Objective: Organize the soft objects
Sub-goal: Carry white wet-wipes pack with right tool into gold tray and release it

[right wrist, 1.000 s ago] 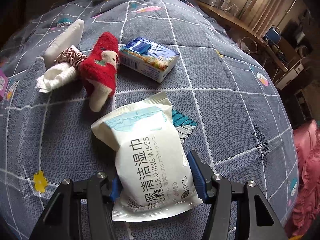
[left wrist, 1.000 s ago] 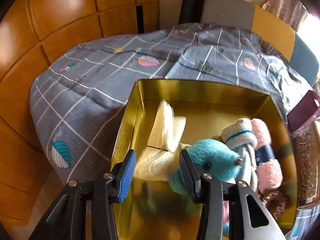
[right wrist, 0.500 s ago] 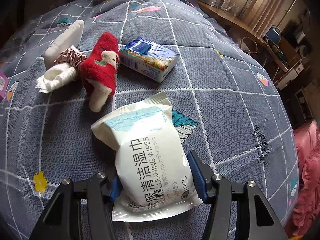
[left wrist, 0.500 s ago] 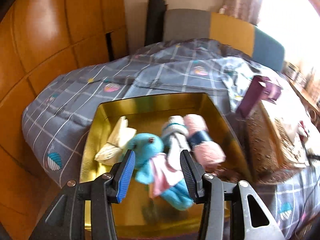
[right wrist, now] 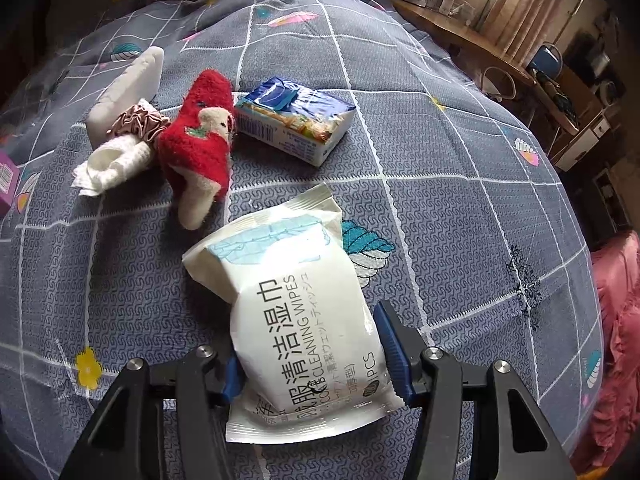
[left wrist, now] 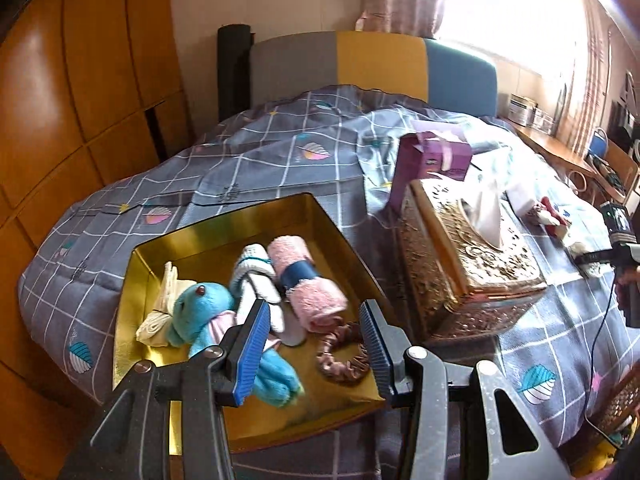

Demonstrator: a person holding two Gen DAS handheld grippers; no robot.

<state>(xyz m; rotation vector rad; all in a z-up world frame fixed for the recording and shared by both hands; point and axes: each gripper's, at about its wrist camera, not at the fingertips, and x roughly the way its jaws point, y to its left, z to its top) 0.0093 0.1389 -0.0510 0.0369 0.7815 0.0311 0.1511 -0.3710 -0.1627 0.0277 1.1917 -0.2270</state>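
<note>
My left gripper hangs open above the near side of a gold tin on the bed, with nothing between its fingers. In the tin lie a blue plush toy, a cream cloth, rolled white socks, a rolled pink towel and a brown scrunchie. My right gripper is shut on a white pack of cleaning wipes, pads on its two long sides. Beyond it on the quilt lie a red sock, a white sock, a pink-brown scrunchie and a blue tissue pack.
An ornate gold tissue box stands just right of the tin, a purple box behind it. A wooden wardrobe runs along the bed's left side. A white block lies behind the socks. A desk flanks the bed's right.
The left gripper has drawn back and up from the tin and swung right, so the whole tin and the tissue box now show. The right gripper and the wipes pack have not moved.
</note>
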